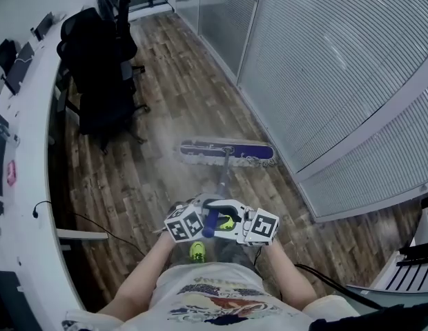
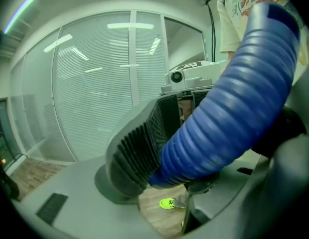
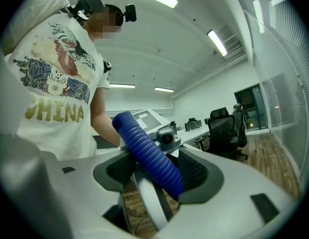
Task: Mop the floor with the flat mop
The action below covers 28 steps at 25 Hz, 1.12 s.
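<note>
Mop head (image 1: 228, 152) flat on wood floor (image 1: 172, 95), ahead of & below my left claw (image 2: 209, 148) & right claw (image 3: 159, 171), both clenched on mop's blue ribbed grip (image 1: 209, 223). Mopping underway, I reckon; can't tell which floor's done, prob. most left.

Wood-plank floor (image 1: 190, 71) under flat mop (image 1: 226, 152) (office chair (image 1: 98, 64) nearby)

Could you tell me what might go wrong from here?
The mop head lies close to the glass partition; a push that way could knock its base.
The office chair and a floor cable sit to the left; a wide sweep may snag them.
Left gripper and right gripper both hold the blue grip at the top, so the mop handle might twist.
</note>
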Available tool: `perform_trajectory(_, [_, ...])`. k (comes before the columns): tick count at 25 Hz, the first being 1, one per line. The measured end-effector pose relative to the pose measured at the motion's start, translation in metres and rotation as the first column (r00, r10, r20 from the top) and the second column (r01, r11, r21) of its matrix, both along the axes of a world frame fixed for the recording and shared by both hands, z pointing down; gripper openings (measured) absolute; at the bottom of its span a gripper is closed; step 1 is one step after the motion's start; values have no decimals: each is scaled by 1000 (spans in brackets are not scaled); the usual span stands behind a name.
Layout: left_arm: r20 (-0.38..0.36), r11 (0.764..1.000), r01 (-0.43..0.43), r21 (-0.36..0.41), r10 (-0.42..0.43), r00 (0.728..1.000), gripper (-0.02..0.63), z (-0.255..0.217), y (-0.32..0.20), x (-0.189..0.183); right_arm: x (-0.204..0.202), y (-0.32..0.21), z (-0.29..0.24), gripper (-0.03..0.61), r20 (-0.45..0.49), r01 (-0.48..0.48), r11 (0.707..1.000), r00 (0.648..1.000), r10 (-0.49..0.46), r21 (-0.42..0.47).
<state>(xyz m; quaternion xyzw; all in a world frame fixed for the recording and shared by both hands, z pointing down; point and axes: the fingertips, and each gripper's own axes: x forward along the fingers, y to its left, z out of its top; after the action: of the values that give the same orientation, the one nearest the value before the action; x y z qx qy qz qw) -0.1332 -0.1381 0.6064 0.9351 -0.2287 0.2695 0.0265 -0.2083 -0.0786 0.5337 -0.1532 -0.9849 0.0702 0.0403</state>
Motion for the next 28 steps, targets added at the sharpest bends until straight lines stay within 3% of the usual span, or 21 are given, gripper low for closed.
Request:
perform_trajectory(11, [-71, 994, 103, -32, -105, 992, 207, -13, 115, -14, -9, 120, -12, 258, 33, 62, 998, 998, -62, 1])
perform_trajectory(17, [-45, 988, 150, -39, -152, 987, 207, -11, 173, 22, 31, 180, -13, 258, 36, 114, 993, 993, -114, -17])
perform_trajectory(22, [-25, 983, 183, -28, -184, 983, 207, -4, 224, 62, 74, 234, -1, 258, 59, 165, 984, 984, -168, 62])
perform_trajectory(28, [-3, 980, 198, -30, -198, 980, 207, -4, 272, 96, 112, 282, -2, 258, 68, 182, 981, 980, -186, 63])
